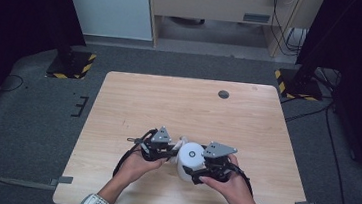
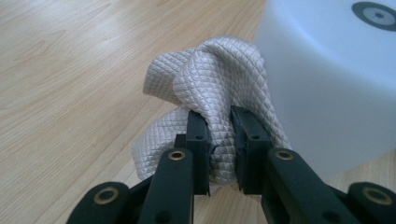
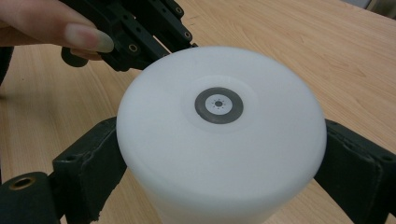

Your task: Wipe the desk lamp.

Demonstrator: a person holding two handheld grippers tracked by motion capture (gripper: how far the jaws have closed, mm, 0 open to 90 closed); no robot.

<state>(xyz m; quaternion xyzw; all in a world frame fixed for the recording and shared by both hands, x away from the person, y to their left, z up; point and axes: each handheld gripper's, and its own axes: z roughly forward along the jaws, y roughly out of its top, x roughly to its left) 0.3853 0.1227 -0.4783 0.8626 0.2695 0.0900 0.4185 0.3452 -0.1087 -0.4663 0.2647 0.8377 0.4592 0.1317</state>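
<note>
Two hand-held grippers: left (image 2: 219, 144) pinches cloth (image 2: 219, 79), right (image 3: 219, 172) clasps white cylinder (image 3: 219, 140).

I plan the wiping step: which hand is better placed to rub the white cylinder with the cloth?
The left. Its tool is shut on the grey quilted cloth, right beside the white round plastic cylinder. The right tool clamps that cylinder, steadying it.

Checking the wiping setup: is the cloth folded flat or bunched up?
Bunched up. The cloth rises in crumpled folds, pinched between the left gripper's jaws, beside the white cylinder.
</note>
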